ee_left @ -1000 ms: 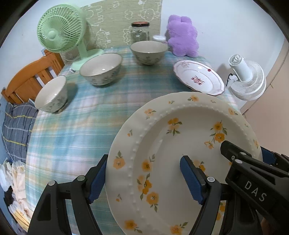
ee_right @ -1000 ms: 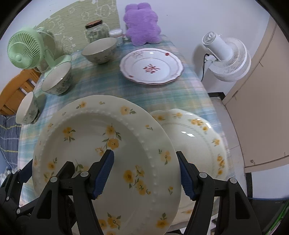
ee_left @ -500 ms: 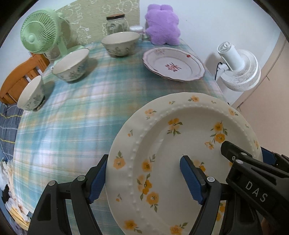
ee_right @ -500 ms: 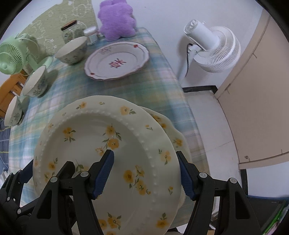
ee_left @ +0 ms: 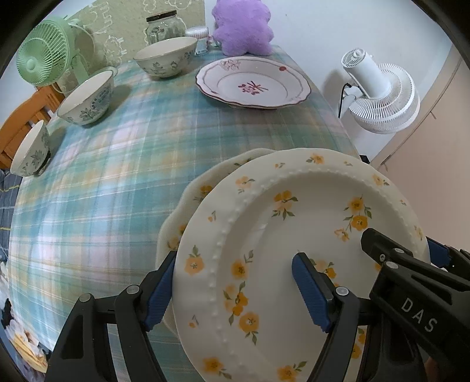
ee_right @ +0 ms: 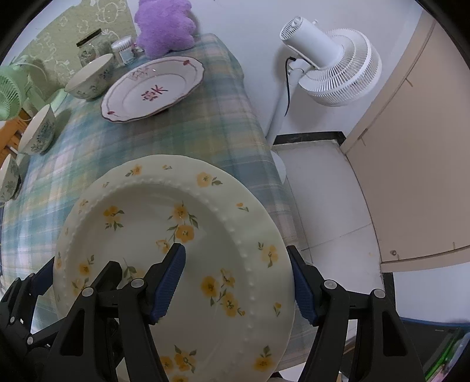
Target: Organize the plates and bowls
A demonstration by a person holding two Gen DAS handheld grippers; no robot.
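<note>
A table [ee_left: 97, 182] draped in a soft blue-green plaid cloth is seen, with a white pedestal fan [ee_right: 326, 70] standing on the floor beyond its edge. Over the near corner a yellow-flowered plate [ee_left: 293, 223] of glossy glazed ceramic, round with a beaded ring, is held just above a second scalloped plate [ee_left: 188, 199] of like pattern that lies on the cloth. The upper plate is clamped at opposite rims by the left gripper [ee_left: 235, 285] and the right gripper [ee_right: 238, 279], each closed across the rim with one ribbed blue pad above and one below. The plate should be kept level, centred over the lower one and lowered gently, so that ceramic is not knocked on ceramic; both grips are best released together. Farther off, a red-patterned plate [ee_left: 252, 85] with a wavy rim, three deep bowls [ee_left: 88, 100] with blue-green leaf print and a fuzzy purple toy [ee_left: 241, 26] are set well apart
</note>
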